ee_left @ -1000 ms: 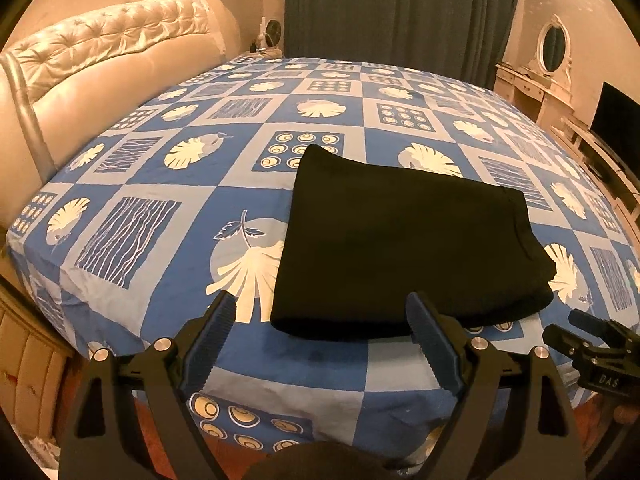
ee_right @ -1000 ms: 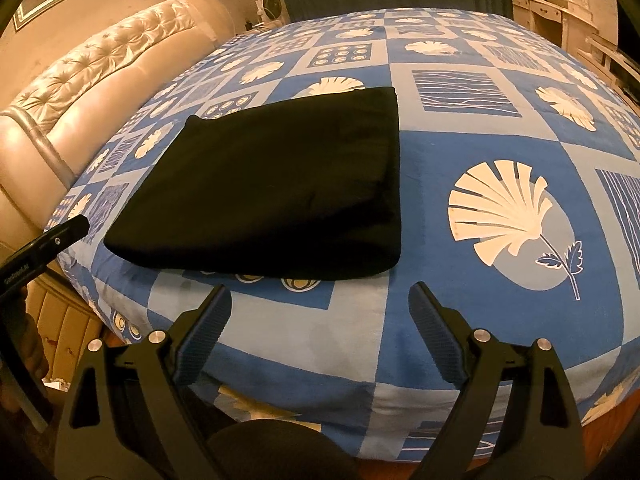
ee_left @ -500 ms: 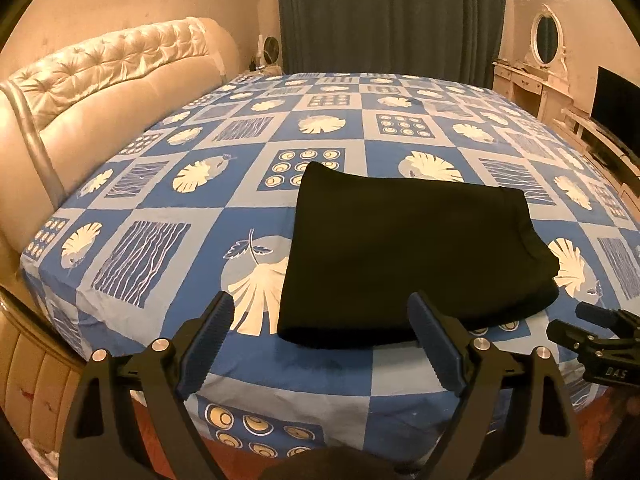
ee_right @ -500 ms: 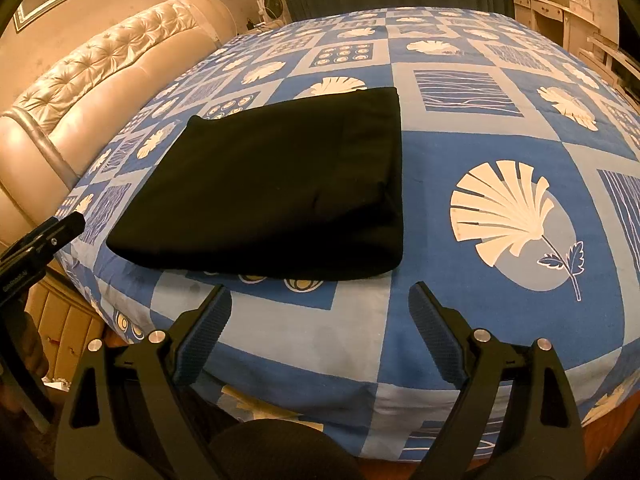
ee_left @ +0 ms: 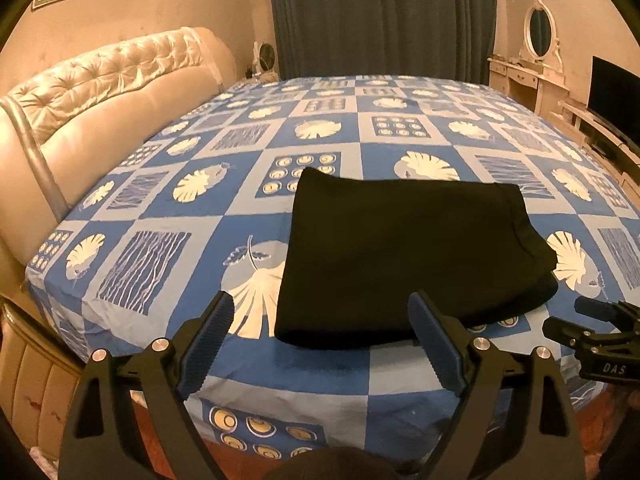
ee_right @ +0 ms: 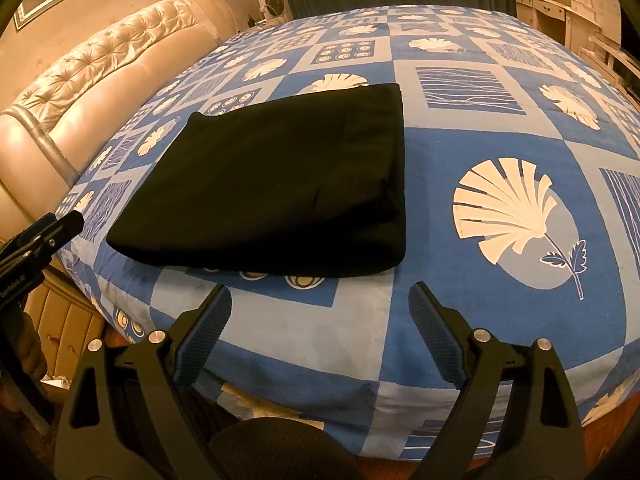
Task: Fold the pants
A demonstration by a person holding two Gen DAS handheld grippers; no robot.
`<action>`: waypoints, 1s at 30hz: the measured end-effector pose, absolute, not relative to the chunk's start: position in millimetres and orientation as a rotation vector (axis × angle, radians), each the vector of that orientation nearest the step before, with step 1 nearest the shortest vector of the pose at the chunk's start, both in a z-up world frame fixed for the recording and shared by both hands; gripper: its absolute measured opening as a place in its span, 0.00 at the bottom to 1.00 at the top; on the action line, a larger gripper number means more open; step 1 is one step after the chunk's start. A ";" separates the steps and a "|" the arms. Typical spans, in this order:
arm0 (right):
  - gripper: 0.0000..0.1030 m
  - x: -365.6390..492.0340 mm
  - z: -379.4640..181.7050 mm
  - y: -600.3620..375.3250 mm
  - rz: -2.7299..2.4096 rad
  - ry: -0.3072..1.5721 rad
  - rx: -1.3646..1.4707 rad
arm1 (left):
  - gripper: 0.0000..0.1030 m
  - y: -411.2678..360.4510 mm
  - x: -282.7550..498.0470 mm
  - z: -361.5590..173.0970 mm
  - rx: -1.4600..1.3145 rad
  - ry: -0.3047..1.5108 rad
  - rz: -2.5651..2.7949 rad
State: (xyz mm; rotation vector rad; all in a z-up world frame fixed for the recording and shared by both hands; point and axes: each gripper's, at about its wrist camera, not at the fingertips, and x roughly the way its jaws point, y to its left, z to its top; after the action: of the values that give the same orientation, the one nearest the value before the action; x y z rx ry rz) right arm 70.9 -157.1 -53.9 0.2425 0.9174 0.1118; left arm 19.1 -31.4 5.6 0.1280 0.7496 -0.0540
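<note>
The black pants (ee_left: 404, 252) lie folded into a flat rectangle near the front edge of the bed; they also show in the right wrist view (ee_right: 280, 188). My left gripper (ee_left: 320, 320) is open and empty, hovering at the bed's front edge just short of the pants. My right gripper (ee_right: 320, 312) is open and empty, above the bed's front edge, a little short of the pants. The right gripper's tip shows at the right of the left wrist view (ee_left: 596, 336), and the left gripper's tip shows at the left of the right wrist view (ee_right: 44, 236).
The bed has a blue patterned sheet (ee_left: 168, 248) and a tufted cream headboard (ee_left: 104, 92) on the left. A dark curtain (ee_left: 380, 16) hangs behind. A dressing table with an oval mirror (ee_left: 536, 68) and a TV (ee_left: 616, 96) stand at the right.
Both grippers have drawn back and risen a little from the pants; the left wrist view shows more of the room. The pants have not moved.
</note>
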 end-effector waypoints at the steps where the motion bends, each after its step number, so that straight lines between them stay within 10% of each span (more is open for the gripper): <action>1: 0.87 70.8 -53.9 -156.8 0.112 0.918 0.243 | 0.85 -32.0 20.0 4.8 0.128 0.762 -0.051; 30: 0.87 69.7 -58.3 -159.2 0.116 0.924 0.254 | 0.91 -34.5 1.4 19.4 0.044 0.698 -0.088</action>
State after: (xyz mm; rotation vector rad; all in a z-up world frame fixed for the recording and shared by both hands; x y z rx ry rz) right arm 69.7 -159.2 -58.3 0.2542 0.9236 0.1160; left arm 1.4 -34.5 19.4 0.0440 0.6983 -0.0883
